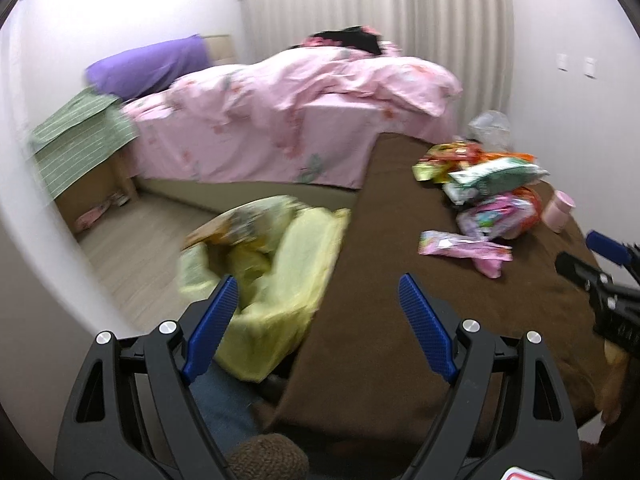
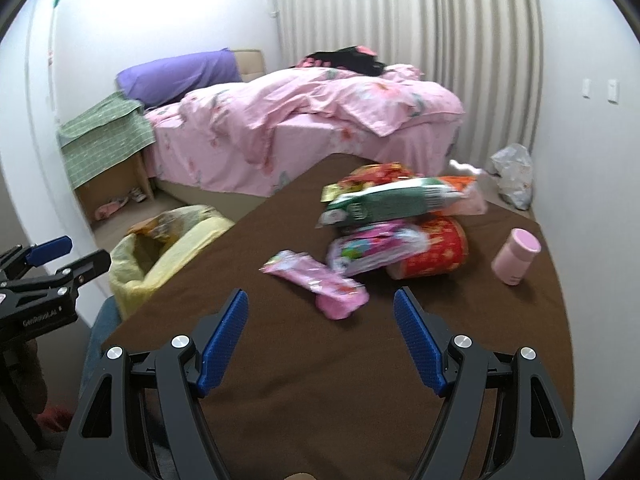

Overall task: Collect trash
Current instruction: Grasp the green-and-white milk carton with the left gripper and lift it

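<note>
Both my tongs are spread wide with nothing in them. Left tongs (image 1: pixel 316 296) hang over the counter's left edge, right above the yellow-lined trash bin (image 1: pixel 276 264) standing on the floor against that edge. Right tongs (image 2: pixel 320 312) sit over the brown counter (image 2: pixel 304 360), just short of the pink wrapper (image 2: pixel 320 280) lying near the middle. Behind it the pile of snack bags (image 2: pixel 392 216) heaps toward the far corner, and a pink cup (image 2: pixel 516 256) stands by the right edge.

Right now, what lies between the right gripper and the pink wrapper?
Nothing: in the right wrist view only bare brown cloth lies between the open right gripper and the pink wrapper.
</note>
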A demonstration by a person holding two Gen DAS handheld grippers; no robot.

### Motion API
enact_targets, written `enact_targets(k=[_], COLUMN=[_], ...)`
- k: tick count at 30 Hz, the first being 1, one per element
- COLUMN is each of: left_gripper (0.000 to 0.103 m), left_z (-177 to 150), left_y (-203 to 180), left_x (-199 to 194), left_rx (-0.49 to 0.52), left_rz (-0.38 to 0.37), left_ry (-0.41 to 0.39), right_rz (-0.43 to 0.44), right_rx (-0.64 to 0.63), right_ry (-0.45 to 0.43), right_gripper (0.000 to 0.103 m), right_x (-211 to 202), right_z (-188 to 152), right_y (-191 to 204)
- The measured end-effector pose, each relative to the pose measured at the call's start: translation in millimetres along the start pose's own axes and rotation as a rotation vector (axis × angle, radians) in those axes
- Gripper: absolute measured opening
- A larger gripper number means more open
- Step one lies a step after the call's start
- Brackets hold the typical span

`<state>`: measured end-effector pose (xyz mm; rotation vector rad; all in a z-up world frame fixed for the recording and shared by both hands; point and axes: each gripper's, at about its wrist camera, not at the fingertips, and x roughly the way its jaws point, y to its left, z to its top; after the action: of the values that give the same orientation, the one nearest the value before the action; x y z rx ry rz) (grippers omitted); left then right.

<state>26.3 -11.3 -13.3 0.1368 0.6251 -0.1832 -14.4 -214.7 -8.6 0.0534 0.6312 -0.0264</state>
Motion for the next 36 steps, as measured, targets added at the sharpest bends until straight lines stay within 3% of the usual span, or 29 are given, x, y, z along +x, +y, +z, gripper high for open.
enact_targets(k=[5, 9, 16, 19, 21, 26, 32, 34, 36], left_gripper=[0.078, 0.081, 0.084, 0.084, 0.084, 0.082, 0.081, 0.081, 0.081], left_z=[13, 46, 108, 133, 142, 145, 124, 123, 126], left_y=[-36, -65, -121, -148, -158, -175, -162, -157, -156], left_x=[26, 62, 136, 166, 191, 240, 201, 181, 168], left_rx=[0.123, 0.173, 0.296, 0.359, 0.364, 0.377, 0.422, 0.44, 0.458], left_rz=[-0.211, -0.391, -0.677, -0.735, -0.781, -0.815, -0.944, -0.977, -0.952], left_ry=[-0.037, -0.05, 0.056, 0.067, 0.126, 0.28, 0.309, 0.281, 0.21], right_rz=[-0.084, -0.135, -0.163, -0.161, -0.156, -0.146, -0.157, -0.153, -0.148], right_rx=[0.032, 0.07, 0.109, 0.13, 0.156, 0.166, 0.127, 0.139, 0.157], right_ry=[0.002, 0.011, 0.069, 0.097, 0.117, 0.152, 0.188, 0.194, 0.185], right_gripper=[0.072, 0.072, 0.072, 0.072, 0.072, 0.072, 0.072, 0.072, 0.072], right_x=[9, 19, 50, 63, 69, 79, 84, 85, 83], right_z=[3, 5, 1, -1, -4, -11, -20, -22, -25], right_y=[-40, -72, -110, -123, -131, -140, -146, -150, -152])
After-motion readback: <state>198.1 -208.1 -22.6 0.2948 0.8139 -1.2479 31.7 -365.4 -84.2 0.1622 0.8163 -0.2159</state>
